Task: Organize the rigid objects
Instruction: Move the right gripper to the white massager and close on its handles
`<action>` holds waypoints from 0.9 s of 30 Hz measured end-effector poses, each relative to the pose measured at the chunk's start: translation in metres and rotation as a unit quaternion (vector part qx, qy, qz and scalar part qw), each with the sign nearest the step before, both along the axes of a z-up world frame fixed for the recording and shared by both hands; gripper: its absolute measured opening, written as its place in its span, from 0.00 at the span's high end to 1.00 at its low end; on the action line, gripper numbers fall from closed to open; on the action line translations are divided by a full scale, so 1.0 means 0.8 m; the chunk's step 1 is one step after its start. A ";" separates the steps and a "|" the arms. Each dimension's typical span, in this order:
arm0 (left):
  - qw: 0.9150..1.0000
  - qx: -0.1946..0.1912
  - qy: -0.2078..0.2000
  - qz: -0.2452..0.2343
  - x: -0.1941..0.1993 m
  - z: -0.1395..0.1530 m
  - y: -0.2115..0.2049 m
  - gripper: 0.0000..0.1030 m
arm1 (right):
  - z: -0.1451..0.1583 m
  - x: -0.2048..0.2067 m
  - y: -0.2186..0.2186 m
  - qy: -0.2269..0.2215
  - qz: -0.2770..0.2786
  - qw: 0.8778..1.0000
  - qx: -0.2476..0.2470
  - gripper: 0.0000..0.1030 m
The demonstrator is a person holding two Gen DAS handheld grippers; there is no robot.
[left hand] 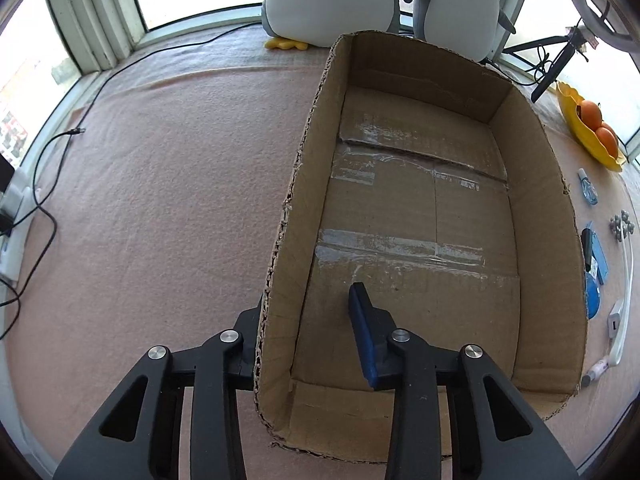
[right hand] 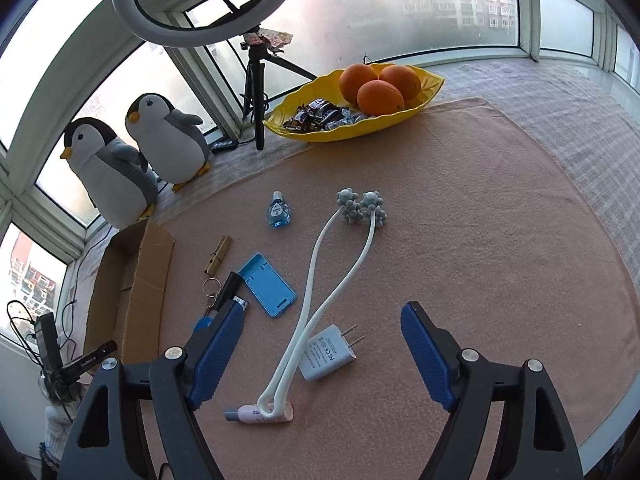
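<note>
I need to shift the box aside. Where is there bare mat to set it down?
Free: the pink mat left of the cardboard box, out to the black cable; also right of the white massager. Crowded: the strip between box and massager, around the blue phone stand.
</note>
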State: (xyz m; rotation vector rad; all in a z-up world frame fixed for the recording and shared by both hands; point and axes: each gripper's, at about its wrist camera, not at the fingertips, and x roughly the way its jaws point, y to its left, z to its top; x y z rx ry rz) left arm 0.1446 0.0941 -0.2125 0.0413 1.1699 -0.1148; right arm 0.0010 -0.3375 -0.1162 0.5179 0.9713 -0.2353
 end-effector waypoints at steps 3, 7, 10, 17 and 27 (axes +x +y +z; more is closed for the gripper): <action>1.000 -0.004 0.000 0.004 -0.002 -0.001 0.000 0.72 | -0.018 0.016 -0.019 0.012 -0.018 1.000 0.020 0.40; 1.000 0.003 -0.002 0.007 -0.004 -0.001 0.001 0.72 | -0.044 0.040 -0.040 0.023 -0.023 0.998 0.048 0.50; 1.000 0.014 -0.002 0.007 -0.006 0.000 -0.002 0.72 | -0.069 0.061 -0.049 0.040 -0.020 0.996 0.071 0.57; 1.000 0.019 -0.007 0.013 -0.009 -0.001 -0.003 0.72 | -0.107 0.081 -0.052 0.057 -0.020 0.993 0.103 0.72; 1.000 0.023 -0.010 0.010 -0.008 -0.002 -0.003 0.72 | -0.136 0.084 -0.065 0.027 -0.039 0.984 0.170 0.88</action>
